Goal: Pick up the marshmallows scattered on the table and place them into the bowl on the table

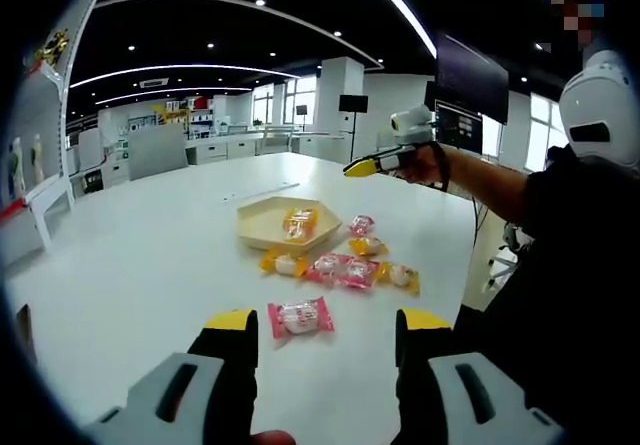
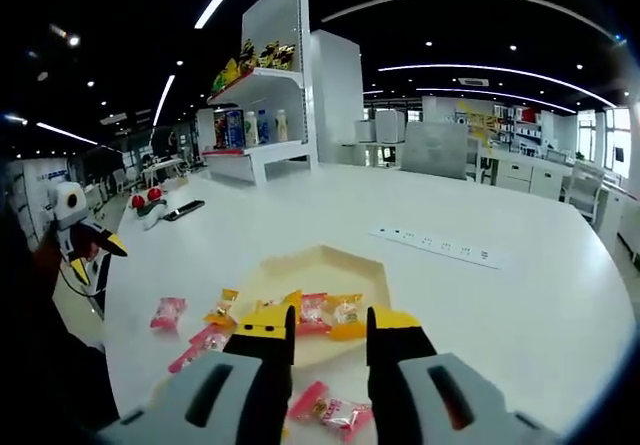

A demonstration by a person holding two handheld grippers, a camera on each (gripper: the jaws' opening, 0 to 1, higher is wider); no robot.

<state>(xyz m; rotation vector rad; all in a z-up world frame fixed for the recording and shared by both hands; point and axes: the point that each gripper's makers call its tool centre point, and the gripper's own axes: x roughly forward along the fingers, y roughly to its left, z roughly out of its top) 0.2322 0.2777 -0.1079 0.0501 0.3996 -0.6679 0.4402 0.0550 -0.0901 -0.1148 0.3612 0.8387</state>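
A beige hexagonal bowl (image 1: 262,227) (image 2: 330,265) stands mid-table with wrapped marshmallows (image 1: 300,223) (image 2: 345,309) inside. More pink and yellow packets (image 1: 358,273) (image 2: 168,312) lie scattered in front of it. One pink marshmallow (image 1: 300,317) lies on the table just ahead of my left gripper (image 1: 327,321), whose jaws stand open and wide on either side of it. A person's hand holds my right gripper (image 1: 362,167) above the table, to the right of the bowl. In its own view the right gripper (image 2: 331,322) looks down at the bowl, jaws parted, nothing clearly between them.
The white table (image 1: 150,255) is large, with bare room left of the bowl. A white power strip (image 2: 435,245) lies beyond the bowl. A shelf unit (image 2: 255,115) with goods stands behind the table, and a phone (image 2: 185,208) lies near it. The person's body (image 1: 570,295) is at the right.
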